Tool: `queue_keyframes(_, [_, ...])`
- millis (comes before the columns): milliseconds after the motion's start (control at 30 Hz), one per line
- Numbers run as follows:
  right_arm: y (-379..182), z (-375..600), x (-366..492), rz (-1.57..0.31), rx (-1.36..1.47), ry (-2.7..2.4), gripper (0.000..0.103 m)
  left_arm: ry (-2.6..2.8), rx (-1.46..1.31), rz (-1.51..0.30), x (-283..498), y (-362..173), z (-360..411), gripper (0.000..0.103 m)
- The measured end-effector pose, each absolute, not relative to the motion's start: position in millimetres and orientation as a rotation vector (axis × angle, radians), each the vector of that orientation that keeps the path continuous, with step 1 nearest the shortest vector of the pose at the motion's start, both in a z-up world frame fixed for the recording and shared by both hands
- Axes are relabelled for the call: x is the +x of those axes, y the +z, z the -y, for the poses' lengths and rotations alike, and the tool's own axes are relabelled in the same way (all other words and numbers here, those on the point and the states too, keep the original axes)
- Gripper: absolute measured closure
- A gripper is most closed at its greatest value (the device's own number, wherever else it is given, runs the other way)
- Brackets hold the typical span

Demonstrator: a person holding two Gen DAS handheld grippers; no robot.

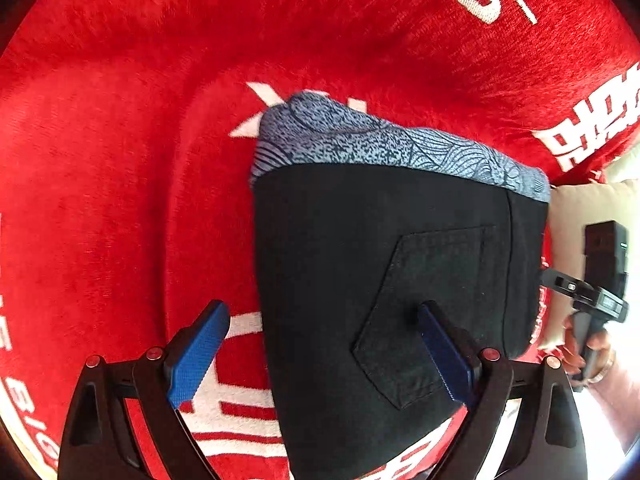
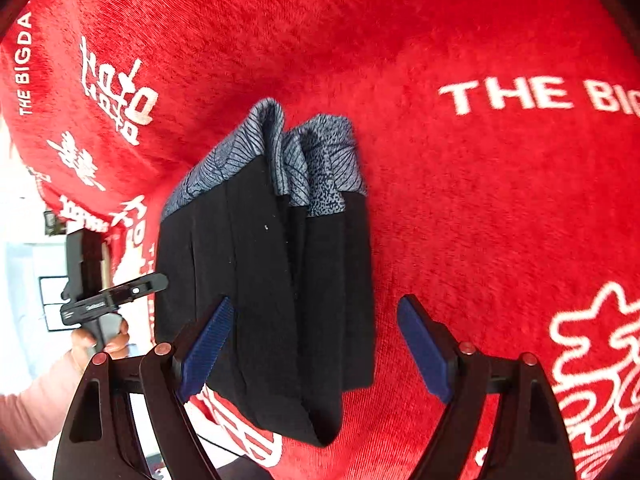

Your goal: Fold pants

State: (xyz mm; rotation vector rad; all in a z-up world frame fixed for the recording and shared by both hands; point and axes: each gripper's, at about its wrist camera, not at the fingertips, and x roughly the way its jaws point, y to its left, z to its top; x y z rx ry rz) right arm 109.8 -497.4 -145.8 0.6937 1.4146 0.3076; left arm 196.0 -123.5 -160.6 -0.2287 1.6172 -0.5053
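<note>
Pants look folded into a compact stack on the red blanket, both tongs, left & right, gaping empty above, so next prob. just a final press/tidy.

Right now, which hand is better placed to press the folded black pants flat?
Probably left: the left gripper hangs open over the folded black pants with a blue patterned waistband, one finger above the pocket. The right gripper straddles only their edge.
</note>
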Motion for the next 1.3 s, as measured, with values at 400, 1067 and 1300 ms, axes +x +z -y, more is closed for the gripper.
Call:
queue_keyframes(400, [-171, 482, 134, -1.402, 0.722, 0.509, 0.016, -0.634, -0.262, -1.617, 201, -176, 160, 0.007])
queue_keyframes(1067, [-130, 491, 110, -1.403, 0.899, 0.411, 0.057, -0.598, -0.215, -1.475, 163, -97, 154, 0.052])
queue_keyframes(1300, [-105, 488, 70, -1.396, 0.941, 0.446, 0.057, -0.584, -0.212, -1.481, 122, -72, 148, 0.052])
